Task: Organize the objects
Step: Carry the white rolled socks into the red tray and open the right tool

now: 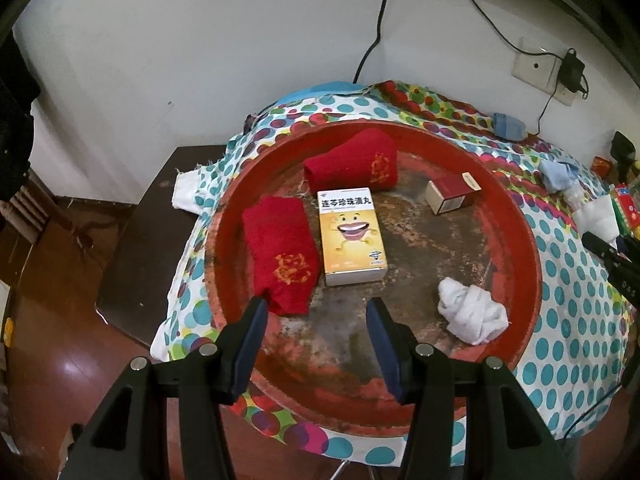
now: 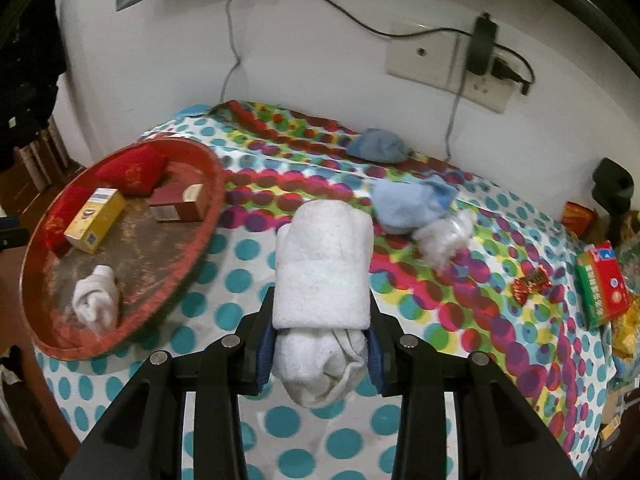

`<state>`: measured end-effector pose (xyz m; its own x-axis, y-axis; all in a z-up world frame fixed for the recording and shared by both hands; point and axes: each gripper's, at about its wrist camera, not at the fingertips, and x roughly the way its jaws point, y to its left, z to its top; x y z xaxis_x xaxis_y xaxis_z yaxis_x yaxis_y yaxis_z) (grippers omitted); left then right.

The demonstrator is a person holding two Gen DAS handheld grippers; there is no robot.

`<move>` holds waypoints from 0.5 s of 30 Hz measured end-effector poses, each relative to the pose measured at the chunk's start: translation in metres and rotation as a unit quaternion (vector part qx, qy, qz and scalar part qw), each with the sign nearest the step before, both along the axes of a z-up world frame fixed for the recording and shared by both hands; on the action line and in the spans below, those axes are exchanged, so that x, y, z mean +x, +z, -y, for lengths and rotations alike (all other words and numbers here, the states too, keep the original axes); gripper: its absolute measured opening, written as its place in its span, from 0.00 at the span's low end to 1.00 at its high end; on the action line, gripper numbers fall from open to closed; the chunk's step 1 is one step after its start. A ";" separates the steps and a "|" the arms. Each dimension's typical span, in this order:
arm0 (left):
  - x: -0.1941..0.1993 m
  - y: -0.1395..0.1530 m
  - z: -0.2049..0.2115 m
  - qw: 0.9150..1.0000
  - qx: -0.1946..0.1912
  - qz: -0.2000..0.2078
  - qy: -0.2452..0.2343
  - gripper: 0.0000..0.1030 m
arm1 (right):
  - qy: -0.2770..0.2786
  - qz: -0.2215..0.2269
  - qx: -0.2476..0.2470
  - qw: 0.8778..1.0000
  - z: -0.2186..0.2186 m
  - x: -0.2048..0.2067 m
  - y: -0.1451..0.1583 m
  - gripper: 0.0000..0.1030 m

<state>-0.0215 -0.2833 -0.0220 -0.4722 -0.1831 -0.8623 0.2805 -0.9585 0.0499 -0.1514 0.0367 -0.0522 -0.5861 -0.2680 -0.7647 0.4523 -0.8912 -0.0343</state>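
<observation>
A rolled white sock bundle (image 2: 322,280) is clamped between the jaws of the right gripper (image 2: 321,344), held above the table covered by a polka-dot cloth (image 2: 248,252). The left gripper (image 1: 316,332) is held with jaws wide apart and nothing between them, over the near rim of the round red tray (image 1: 532,248). In the tray are seen two folded red socks with gold embroidery (image 1: 280,252) at the left and far side, a yellow medicine box with a cartoon face (image 1: 351,236) between them, a dark red cigarette pack (image 1: 450,196) at the far right, and a knotted white sock (image 1: 472,310) near the right rim. On the cloth right of the tray, a light blue sock heap (image 2: 412,204), a darker blue sock (image 2: 378,148) near the wall, a crumpled clear plastic wrap (image 2: 442,236) and a green-red box (image 2: 602,284) are seen, well apart from the tray.
</observation>
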 end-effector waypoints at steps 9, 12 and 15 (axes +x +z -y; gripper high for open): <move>0.000 -0.002 0.009 1.000 0.006 0.007 0.020 0.51 | 0.034 0.006 -0.008 0.999 0.039 0.011 0.006 0.34; 0.001 -0.003 0.012 1.000 0.009 0.008 0.025 0.51 | 0.046 0.007 -0.009 0.999 0.054 0.015 0.008 0.34; 0.003 -0.003 0.016 0.999 0.013 0.007 0.031 0.51 | 0.061 0.007 -0.009 0.998 0.069 0.019 0.010 0.34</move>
